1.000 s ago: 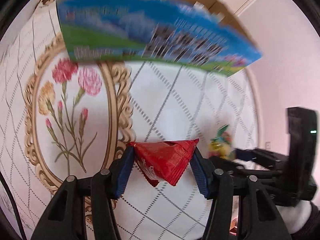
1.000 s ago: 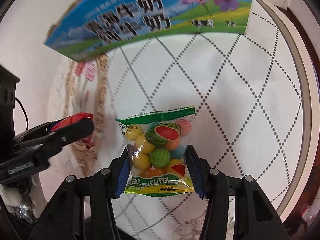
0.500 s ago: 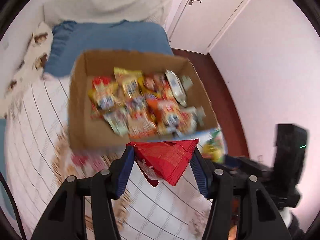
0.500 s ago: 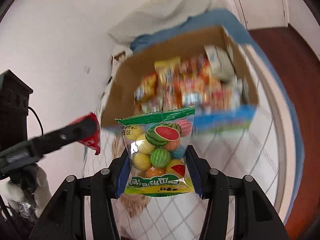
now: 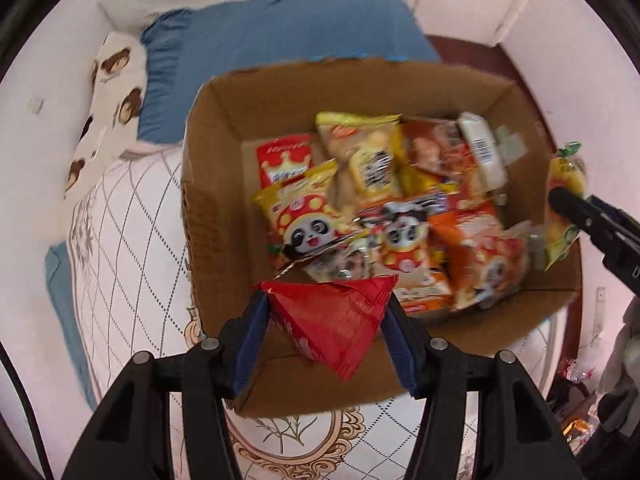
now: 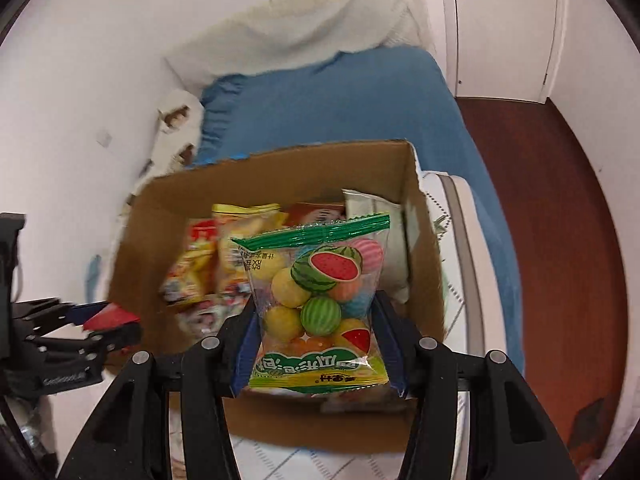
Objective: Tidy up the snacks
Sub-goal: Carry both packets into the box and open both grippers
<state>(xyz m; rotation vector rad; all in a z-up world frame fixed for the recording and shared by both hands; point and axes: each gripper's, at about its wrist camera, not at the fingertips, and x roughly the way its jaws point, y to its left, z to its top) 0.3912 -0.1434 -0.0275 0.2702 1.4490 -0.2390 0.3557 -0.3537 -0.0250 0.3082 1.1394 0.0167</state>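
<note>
Packets fill both grippers, each carried above the open cardboard box (image 5: 216, 184). Nearest in the left wrist view, the left gripper (image 5: 326, 334) is clenched on a red foil packet (image 5: 332, 320), its blue pads pressing the two side corners so the wrapper bulges into a wedge between them. It looks light, thin and crinkly, probably slick, so a pinch across the crimped seams seems the safest hold; squeezing the middle would likely crush whatever is inside. In the right wrist view the right gripper (image 6: 316, 340) grasps a clear bag of fruit-patterned candy balls (image 6: 316, 304) by its lower sides, the green sealed top standing free above. This bag appears heavier and lumpy, with round pieces that can shift under the film, so the flat side edges give better purchase than the belly. Beyond both packets, the box sits on a quilted white bedcover (image 5: 120, 240) and already holds a loose heap of panda-printed and yellow snack bags (image 5: 384, 208). Farther still lie a blue pillow (image 6: 340, 96) and a white blanket (image 6: 304, 24) against the wall.
</note>
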